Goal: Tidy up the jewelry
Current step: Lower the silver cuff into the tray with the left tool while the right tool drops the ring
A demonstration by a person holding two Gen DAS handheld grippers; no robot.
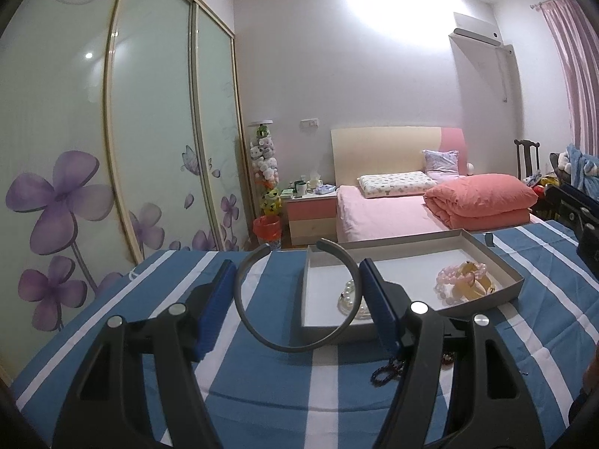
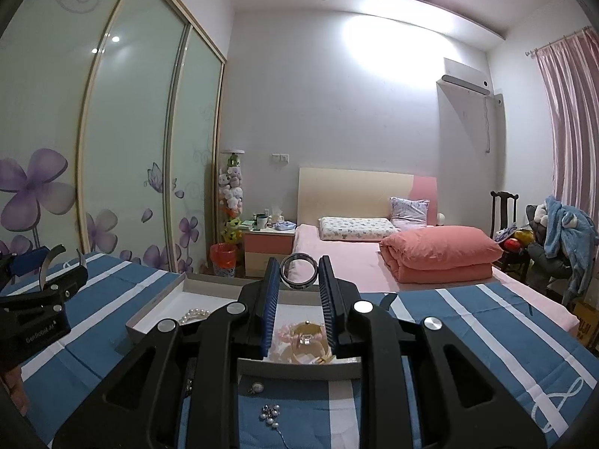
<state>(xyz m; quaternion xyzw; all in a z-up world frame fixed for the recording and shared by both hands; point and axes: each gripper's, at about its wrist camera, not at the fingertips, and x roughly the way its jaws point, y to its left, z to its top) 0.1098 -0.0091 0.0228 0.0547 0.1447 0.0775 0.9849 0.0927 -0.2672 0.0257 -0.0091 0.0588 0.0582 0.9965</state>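
**Jewelry sorting: both grippers loaded**

The left gripper (image 1: 295, 299) had its jaws apart, with a grey open bangle (image 1: 262, 321) hanging against the right jaw. The right gripper (image 2: 299, 284) had its jaws clamped on a silver ring (image 2: 298, 272) at their tips. Beneath them, the grey tray (image 1: 501, 262) held pearls (image 1: 350, 299) and pink beads (image 1: 455, 277).

A wardrobe (image 1: 112, 131) with frosted sliding doors printed with purple flowers fills the left side. A bed (image 2: 337, 258) with pink sheets stands against the far wall, carrying a patterned pillow (image 2: 357, 228) and a folded coral quilt (image 2: 441, 254). Beside the bed is a nightstand (image 2: 267, 247) crowded with small items, and next to that a red bin (image 2: 224, 258) below a tall stack of plush toys (image 2: 233, 194). An air conditioner (image 2: 466, 84) hangs high on the wall near pink curtains (image 2: 572, 119). A dark chair (image 2: 503, 205) stands at right.
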